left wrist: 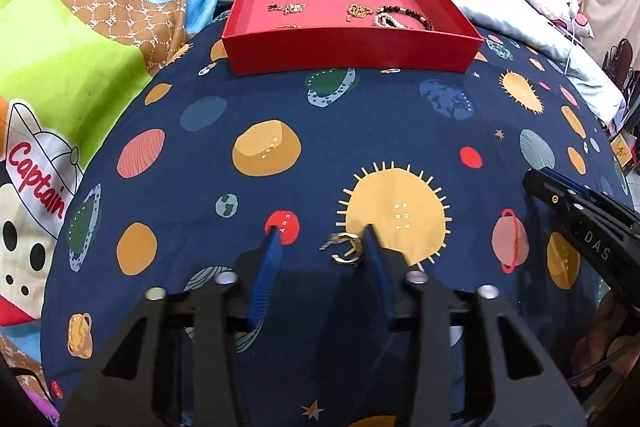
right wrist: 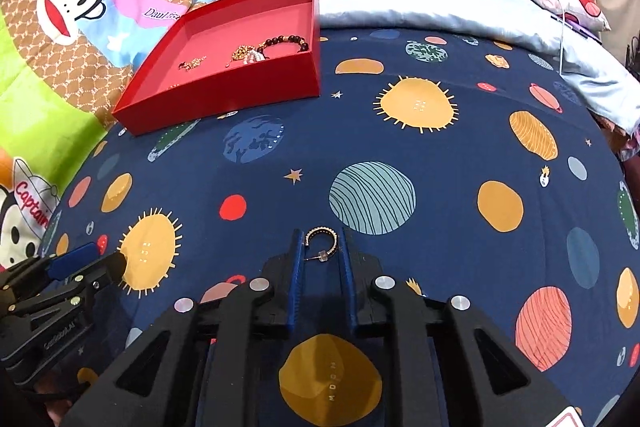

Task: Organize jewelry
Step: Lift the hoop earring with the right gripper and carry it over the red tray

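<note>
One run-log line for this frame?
left gripper: open, around gold earring | right gripper: open, around hoop earring | red tray: holds bracelets, chains

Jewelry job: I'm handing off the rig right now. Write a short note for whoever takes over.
Left gripper: open, a gold earring between its fingers, against the right one, lying on the blanket.
Right gripper: open, fingers either side of a gold hoop earring, not clamped.
Red box: at the blanket's far edge.
Done: bead bracelet and gold chains already inside.
Left: close on both earrings and carry them to the box.
</note>
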The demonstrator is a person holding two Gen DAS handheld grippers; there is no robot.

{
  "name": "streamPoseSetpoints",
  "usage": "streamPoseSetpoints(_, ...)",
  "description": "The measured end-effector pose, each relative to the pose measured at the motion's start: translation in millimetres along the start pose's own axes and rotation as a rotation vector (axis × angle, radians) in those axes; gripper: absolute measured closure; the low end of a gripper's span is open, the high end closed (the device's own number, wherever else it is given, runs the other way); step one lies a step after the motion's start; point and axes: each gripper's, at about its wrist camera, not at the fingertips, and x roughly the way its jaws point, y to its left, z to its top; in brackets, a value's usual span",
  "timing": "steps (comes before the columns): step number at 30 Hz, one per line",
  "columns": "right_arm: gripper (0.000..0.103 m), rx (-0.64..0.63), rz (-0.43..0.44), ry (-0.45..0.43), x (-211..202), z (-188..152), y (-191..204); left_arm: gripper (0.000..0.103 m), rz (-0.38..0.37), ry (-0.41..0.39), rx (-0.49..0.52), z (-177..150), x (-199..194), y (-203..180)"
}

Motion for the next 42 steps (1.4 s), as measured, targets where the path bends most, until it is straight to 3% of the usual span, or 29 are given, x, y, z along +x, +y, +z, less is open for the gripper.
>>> streamPoseSetpoints(4,0.087,0.010,0.011,-0.001,0.1,0.0,-1.1,0.083,-0.010,0.004,-0.003,1.6,0.2,1.3)
streamPoseSetpoints(14,0.087,0.022,0.036,-0.004,-2.0,0.5,-2.2,0.084,-0.067,0.026,-0.049,5.2,-2.4,10.5)
streamPoseSetpoints(20,0.087,0.014,0.079,-0.030,-12.6,12.9,5.4,0.084,-0.059,-0.012,-0.061,19.7,-14.0,21.0)
streamPoseSetpoints(28,0.087,-0.028,0.122,-0.110,-29.7,58.9,18.2,0.084,-0.021,-0.107,-0.053,58.2,-35.0,39.3)
streamPoseSetpoints(36,0.087,-0.047,0.183,-0.170,-30.7,119.2,29.6,0.084,-0.017,-0.219,-0.044,122.1,-47.3,47.3)
streamPoseSetpoints(42,0.087,-0.120,0.141,-0.225,-11.4,178.3,50.2,0.084,0.015,-0.274,-0.014,174.6,-32.7,42.2)
